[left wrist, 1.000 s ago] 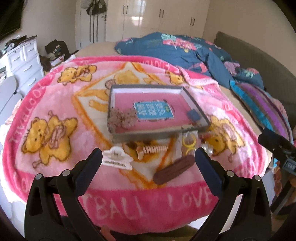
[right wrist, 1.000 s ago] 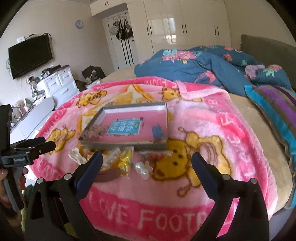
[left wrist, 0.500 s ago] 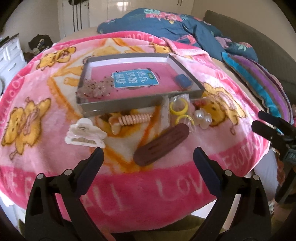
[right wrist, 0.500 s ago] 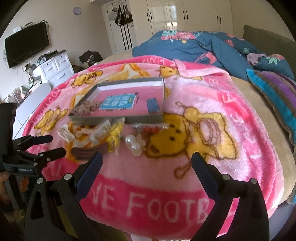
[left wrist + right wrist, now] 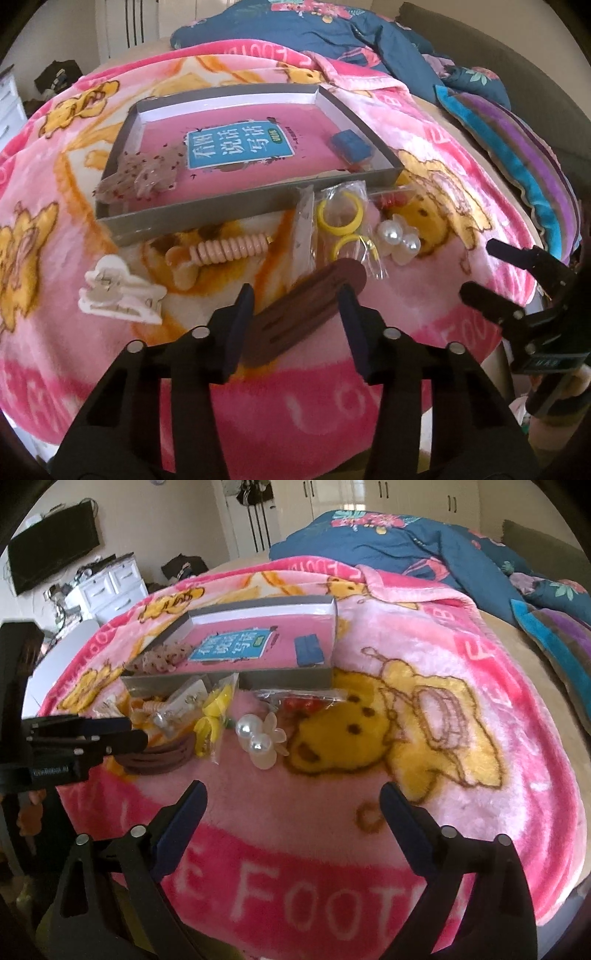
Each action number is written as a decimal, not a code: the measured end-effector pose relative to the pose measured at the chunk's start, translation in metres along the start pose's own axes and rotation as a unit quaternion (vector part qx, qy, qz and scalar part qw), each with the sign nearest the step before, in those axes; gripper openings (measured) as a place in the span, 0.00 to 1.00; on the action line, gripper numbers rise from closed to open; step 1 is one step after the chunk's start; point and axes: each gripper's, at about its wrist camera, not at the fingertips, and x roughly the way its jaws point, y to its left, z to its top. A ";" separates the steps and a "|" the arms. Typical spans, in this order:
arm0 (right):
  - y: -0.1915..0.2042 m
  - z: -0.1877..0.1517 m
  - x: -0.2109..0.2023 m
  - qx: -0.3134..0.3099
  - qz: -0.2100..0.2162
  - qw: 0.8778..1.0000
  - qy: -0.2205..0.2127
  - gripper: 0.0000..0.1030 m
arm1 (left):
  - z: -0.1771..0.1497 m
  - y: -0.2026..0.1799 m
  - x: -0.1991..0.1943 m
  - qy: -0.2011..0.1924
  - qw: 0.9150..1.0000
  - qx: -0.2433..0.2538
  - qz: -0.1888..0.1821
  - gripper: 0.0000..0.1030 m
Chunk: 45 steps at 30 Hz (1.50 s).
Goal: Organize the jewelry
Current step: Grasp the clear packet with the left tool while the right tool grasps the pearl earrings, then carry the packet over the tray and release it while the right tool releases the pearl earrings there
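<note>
A grey box (image 5: 258,205) with a pink floor lies on the pink blanket; a speckled hair claw (image 5: 144,175) and a blue piece (image 5: 351,146) lie in it. In front lie a brown barrette (image 5: 306,312), a white claw clip (image 5: 118,295), a peach spiral clip (image 5: 225,251), bagged yellow rings (image 5: 340,218) and a pearl clip (image 5: 399,238). My left gripper (image 5: 297,299) is half closed with its fingers on either side of the barrette, not clamped. My right gripper (image 5: 291,794) is open and empty, near the pearl clip (image 5: 260,740). The box (image 5: 288,679) and barrette (image 5: 162,758) show there too.
A blue floral duvet (image 5: 332,29) and a striped pillow (image 5: 517,155) lie at the back and right of the bed. A white dresser (image 5: 110,587) and a wall TV (image 5: 55,557) stand at the left. The blanket's front edge is just below the grippers.
Both grippers have moved forward and down toward the items. The left gripper's fingers have narrowed from wide open to either side of the brown barrette. The right gripper has stayed open.
</note>
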 end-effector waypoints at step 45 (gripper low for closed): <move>-0.008 0.034 -0.038 0.015 0.036 0.996 -0.085 0.28 | 0.017 0.052 -0.074 -0.084 0.993 -0.088 0.000 0.07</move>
